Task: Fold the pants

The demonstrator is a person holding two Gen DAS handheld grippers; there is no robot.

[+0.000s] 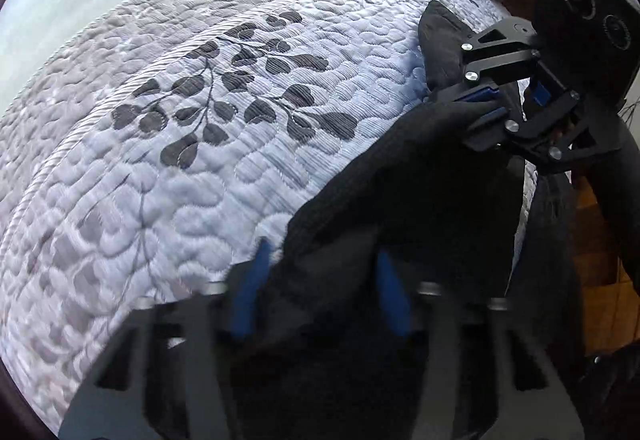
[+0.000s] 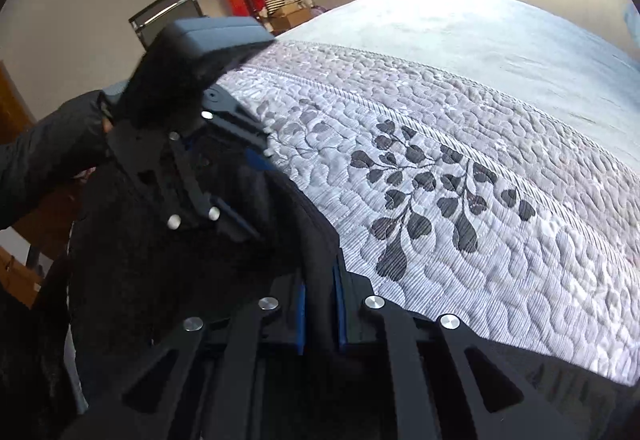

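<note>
The black pants (image 1: 400, 176) hang bunched between both grippers above the near edge of the quilted bed. My left gripper (image 1: 320, 280) has its blue pads around a thick fold of the pants. My right gripper (image 2: 320, 304) is shut on the pants' edge (image 2: 316, 240); it also shows in the left wrist view (image 1: 492, 104), gripping the cloth with a corner sticking up. The left gripper shows in the right wrist view (image 2: 236, 184), with dark cloth (image 2: 160, 260) under it.
A white quilt with a dark leaf print (image 1: 224, 88) covers the bed (image 2: 460, 200). A pale blue sheet (image 2: 480, 28) lies beyond it. A chair (image 2: 164, 12), hanging clothes and boxes stand by the far wall. A wooden floor (image 1: 600, 280) lies at the right.
</note>
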